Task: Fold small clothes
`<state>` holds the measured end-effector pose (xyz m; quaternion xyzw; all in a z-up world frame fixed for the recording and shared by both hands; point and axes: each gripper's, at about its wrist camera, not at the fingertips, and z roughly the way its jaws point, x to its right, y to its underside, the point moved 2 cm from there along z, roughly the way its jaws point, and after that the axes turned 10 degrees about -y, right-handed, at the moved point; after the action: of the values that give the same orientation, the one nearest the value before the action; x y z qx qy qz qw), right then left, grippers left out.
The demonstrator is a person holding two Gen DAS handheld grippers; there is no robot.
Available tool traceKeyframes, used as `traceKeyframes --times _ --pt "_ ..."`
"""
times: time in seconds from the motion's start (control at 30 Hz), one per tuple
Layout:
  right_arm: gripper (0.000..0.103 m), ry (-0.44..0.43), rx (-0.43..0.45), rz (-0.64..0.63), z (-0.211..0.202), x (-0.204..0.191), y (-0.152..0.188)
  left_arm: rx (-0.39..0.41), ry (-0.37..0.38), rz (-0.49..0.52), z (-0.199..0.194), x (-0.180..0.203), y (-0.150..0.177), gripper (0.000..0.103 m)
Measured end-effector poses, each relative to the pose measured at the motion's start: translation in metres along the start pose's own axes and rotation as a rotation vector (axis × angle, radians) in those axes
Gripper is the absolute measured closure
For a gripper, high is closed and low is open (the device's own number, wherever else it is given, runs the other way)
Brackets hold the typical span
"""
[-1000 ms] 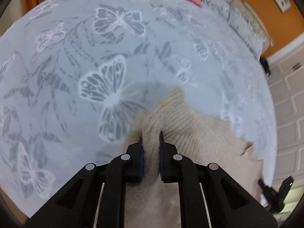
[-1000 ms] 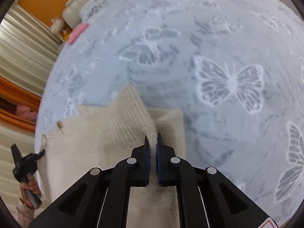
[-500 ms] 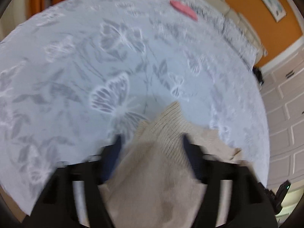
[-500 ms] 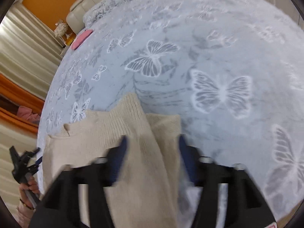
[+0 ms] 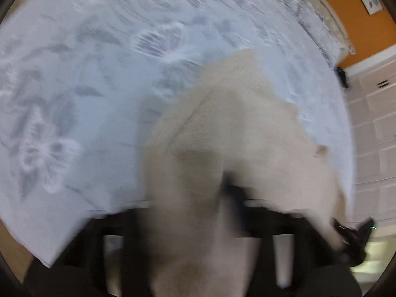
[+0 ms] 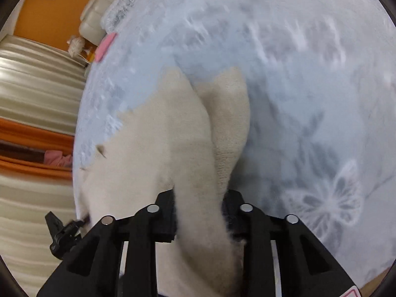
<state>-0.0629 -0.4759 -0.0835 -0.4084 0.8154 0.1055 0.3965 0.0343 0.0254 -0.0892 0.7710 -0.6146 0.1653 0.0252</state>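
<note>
Item under inspection: a cream knit garment (image 6: pixel 158 143) lying on a pale blue bedspread (image 6: pixel 309 79) printed with white butterflies.

Right gripper (image 6: pixel 199 212): jaws stand wide apart. A raised fold of the knit runs down between the two fingers and on toward the camera; the fabric fills most of the gap and brushes the inner faces of both fingers (image 6: pixel 165 212), but they are not pressed onto it. Beyond the fingertips the garment shows two lobes — a broad one to the left and a narrower, ribbed one to the right — both resting on the bedspread.

Left gripper (image 5: pixel 188 212): view heavily motion-blurred. The dark fingers appear spread well apart, with the same garment (image 5: pixel 237 128) bulging between and over them; the blur hides whether either finger touches the cloth. The garment's far corner points away from the camera, lying on the bedspread (image 5: pixel 74 74).

Surroundings: a pink object (image 6: pixel 106 47) sits at the far edge of the bed. The other gripper is seen at the margin of each view, beside the garment's near edge.
</note>
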Motion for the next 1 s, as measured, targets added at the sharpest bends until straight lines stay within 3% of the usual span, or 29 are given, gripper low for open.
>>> traceKeyframes --times 0.1,0.17,0.23,0.3,0.33,0.43,0.5,0.53,0.57,0.6,0.63,0.73,0.8,0.83,0.87,0.9,0.93,1.0 --pt "0.084 -0.014 0.060 -0.081 -0.034 -0.033 -0.007 0.015 0.056 -0.007 -0.030 0.007 -0.006 0.088" --pt "0.084 0.035 0.096 -0.137 -0.050 -0.041 -0.007 0.013 0.056 0.010 -0.039 0.009 -0.003 0.089" --pt "0.084 0.103 0.098 -0.141 -0.049 -0.024 -0.006 -0.020 0.024 0.011 -0.026 0.007 0.005 0.093" --pt "0.083 0.167 0.032 -0.053 -0.029 0.021 -0.007 -0.072 -0.038 -0.004 0.004 -0.004 0.014 0.096" --pt "0.080 0.178 -0.012 -0.006 -0.015 0.043 -0.002 -0.081 -0.031 -0.032 0.015 -0.008 0.018 0.094" --pt "0.071 0.131 0.023 0.004 -0.023 0.039 -0.003 -0.035 -0.011 -0.059 0.009 -0.007 0.018 0.088" --pt "0.068 0.143 0.036 -0.028 -0.033 0.025 -0.008 -0.008 -0.009 -0.016 -0.004 0.000 0.015 0.082" --pt "0.058 0.155 0.037 -0.060 -0.035 0.018 -0.012 0.019 -0.006 0.003 -0.011 0.004 0.012 0.072" --pt "0.050 0.157 0.039 -0.076 -0.040 0.018 -0.017 0.064 -0.004 0.019 -0.019 0.010 0.007 0.054" --pt "0.038 0.161 0.046 -0.088 -0.041 0.015 -0.023 0.095 -0.007 0.025 -0.023 0.012 0.002 0.045" --pt "0.034 0.164 0.057 -0.096 -0.041 0.014 -0.029 0.118 -0.014 0.031 -0.023 0.016 -0.005 0.035" --pt "0.027 0.173 0.038 -0.103 -0.026 0.020 -0.051 0.068 -0.022 0.061 0.004 0.033 -0.027 0.026" --pt "0.027 0.179 -0.017 -0.076 -0.009 0.031 -0.055 0.010 -0.039 0.043 0.027 0.031 -0.031 0.026" --pt "0.038 0.175 -0.045 -0.065 0.000 0.034 -0.056 -0.002 -0.044 0.031 0.036 0.031 -0.031 0.025" --pt "0.058 0.169 -0.059 -0.068 0.009 0.035 -0.055 0.028 -0.055 0.027 0.036 0.034 -0.032 0.026" --pt "0.083 0.153 -0.057 -0.091 0.011 0.031 -0.054 0.044 -0.042 0.042 0.033 0.039 -0.033 0.038" --pt "0.084 0.133 -0.031 -0.102 0.007 0.022 -0.055 0.039 0.019 0.057 0.030 0.044 -0.034 0.079" --pt "0.085 0.077 0.045 -0.140 -0.012 0.002 -0.059 0.060 0.053 0.034 0.012 0.052 -0.039 0.087"
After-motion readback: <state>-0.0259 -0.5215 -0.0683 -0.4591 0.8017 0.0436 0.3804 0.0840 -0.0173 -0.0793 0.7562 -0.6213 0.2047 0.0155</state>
